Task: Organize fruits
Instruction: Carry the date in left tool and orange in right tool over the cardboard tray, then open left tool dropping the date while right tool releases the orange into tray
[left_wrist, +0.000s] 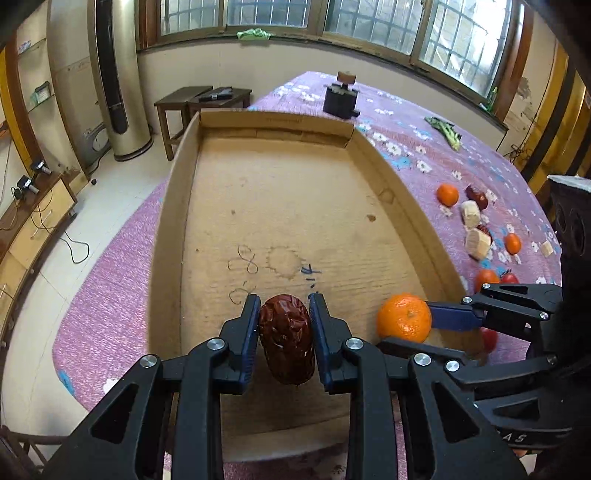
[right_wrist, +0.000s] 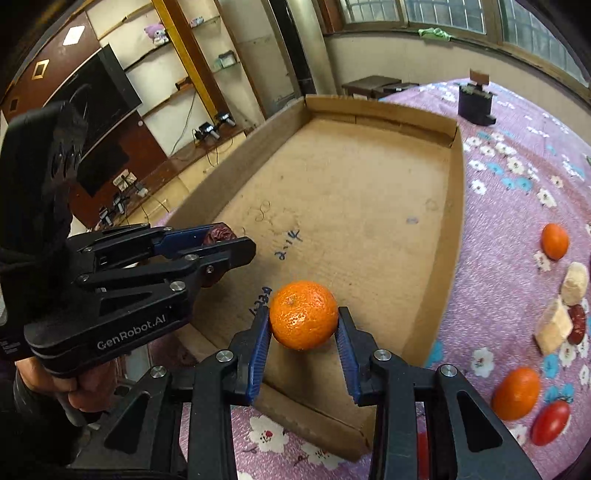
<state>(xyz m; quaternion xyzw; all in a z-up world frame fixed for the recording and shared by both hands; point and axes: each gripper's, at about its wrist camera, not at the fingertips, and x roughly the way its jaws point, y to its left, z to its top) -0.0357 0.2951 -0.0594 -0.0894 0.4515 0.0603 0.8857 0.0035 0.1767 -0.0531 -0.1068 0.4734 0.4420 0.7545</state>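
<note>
My left gripper (left_wrist: 284, 310) is shut on a wrinkled dark red date (left_wrist: 286, 338), held over the near end of a shallow cardboard box (left_wrist: 177, 206). To its right, my right gripper (right_wrist: 303, 325) is shut on an orange mandarin (right_wrist: 303, 314), also above the near end of the box (right_wrist: 456, 229). In the left wrist view the mandarin (left_wrist: 404, 317) shows near the box's right wall. In the right wrist view the left gripper (right_wrist: 236, 240) and the date (right_wrist: 218, 235) appear at the left, carried by a person's hand (right_wrist: 77, 393).
Right of the box on the purple flowered cloth (left_wrist: 413, 122) lie more mandarins (left_wrist: 447, 194), red dates (left_wrist: 476, 195), pale chunks (left_wrist: 471, 214) and a red tomato (right_wrist: 550, 422). A black block (left_wrist: 340, 99) and a green vegetable (left_wrist: 447, 131) sit farther back. The table edge drops left to the floor.
</note>
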